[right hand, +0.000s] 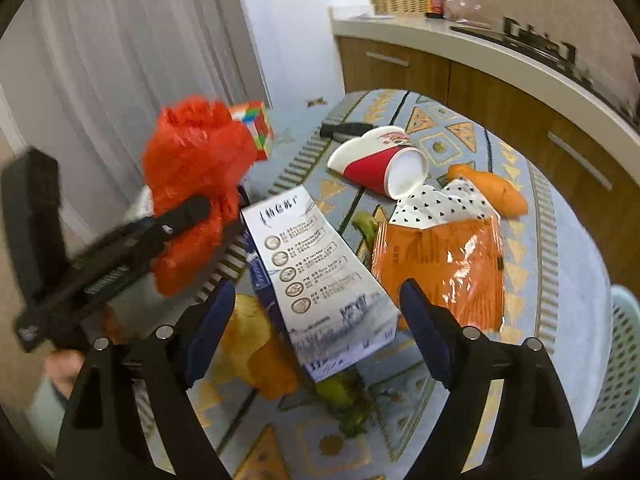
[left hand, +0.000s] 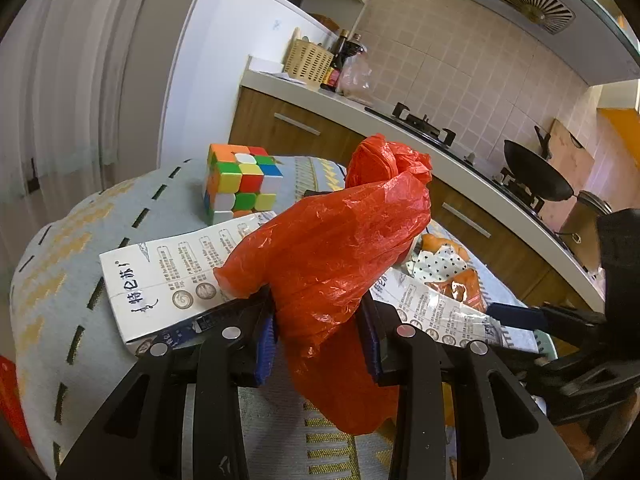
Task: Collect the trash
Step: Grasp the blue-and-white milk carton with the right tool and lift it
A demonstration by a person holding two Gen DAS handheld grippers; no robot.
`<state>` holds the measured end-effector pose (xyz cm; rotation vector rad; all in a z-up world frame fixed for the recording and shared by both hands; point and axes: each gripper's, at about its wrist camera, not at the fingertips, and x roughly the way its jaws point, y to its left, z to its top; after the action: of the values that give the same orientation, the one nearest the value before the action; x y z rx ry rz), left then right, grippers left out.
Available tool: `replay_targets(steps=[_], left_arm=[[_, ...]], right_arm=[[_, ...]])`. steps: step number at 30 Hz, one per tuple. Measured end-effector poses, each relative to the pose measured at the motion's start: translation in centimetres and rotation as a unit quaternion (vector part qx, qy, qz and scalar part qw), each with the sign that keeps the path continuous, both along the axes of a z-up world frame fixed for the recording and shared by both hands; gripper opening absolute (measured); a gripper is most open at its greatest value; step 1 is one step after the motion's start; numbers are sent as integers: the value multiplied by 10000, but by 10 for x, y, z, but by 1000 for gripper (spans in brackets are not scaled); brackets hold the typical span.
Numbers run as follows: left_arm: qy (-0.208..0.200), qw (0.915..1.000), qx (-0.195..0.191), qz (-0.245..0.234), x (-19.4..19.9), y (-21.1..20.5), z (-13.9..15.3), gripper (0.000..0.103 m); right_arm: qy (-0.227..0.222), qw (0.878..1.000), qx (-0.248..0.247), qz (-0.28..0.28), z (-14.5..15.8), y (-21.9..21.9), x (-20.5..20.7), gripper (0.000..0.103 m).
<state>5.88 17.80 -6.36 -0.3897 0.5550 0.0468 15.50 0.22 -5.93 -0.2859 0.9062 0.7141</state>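
Observation:
My left gripper (left hand: 318, 312) is shut on a crumpled red plastic bag (left hand: 336, 240) and holds it above the table; the bag also shows in the right wrist view (right hand: 196, 192) with the left gripper (right hand: 218, 218) around it. My right gripper (right hand: 316, 308) is open, its fingers either side of a white and blue carton (right hand: 316, 280) lying on the patterned tablecloth (right hand: 560, 264). The carton also shows under the bag (left hand: 168, 276). Beyond it lie an orange snack wrapper (right hand: 440, 256), a red and white paper cup (right hand: 380, 164) on its side, and peels (right hand: 256, 344).
A Rubik's cube (left hand: 240, 182) stands at the table's far side. A pale perforated basket (right hand: 616, 380) sits at the right edge of the table. A black object (right hand: 346, 129) lies beyond the cup. Kitchen counter with stove and wok (left hand: 536, 174) runs behind.

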Motion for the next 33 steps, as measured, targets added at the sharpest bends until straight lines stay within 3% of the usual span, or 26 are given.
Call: replay_targets(steps=[6,8,16,17,18,22,30,33], left_arm=[[-1,10000,-35,5,0,1,-1,34],[-5,10000,-55,8,0,1,-1,34],[-28,10000,16,-5,0,-1,1,34],[-27,10000,46,-12,1,-4,2,34],[-22,10000,92,-22,0,-6,4,34],[-112,9998,110,-128,-2,-13,16,34],[-177,9993,260,-180,-4,-26,27,34],[-159,9995,169,-218,-5,-27,28,34]], right_arm=[[-299,9960,-800,280,-16,24,3,82],[-285,9951,-905,279,-21,29,8,74],[-172,9995,-252,70,-5,7,13,64],[-189,9997,-160,24,-1,3,12,34],[-136,9999,-25,33,5,-2,12,24],[-217,9992,-92,-327,17,-20,15,24],[216,9964,434,-696,13,-50,27,24],[65,9968,41,-792,4,-40,27,27]])
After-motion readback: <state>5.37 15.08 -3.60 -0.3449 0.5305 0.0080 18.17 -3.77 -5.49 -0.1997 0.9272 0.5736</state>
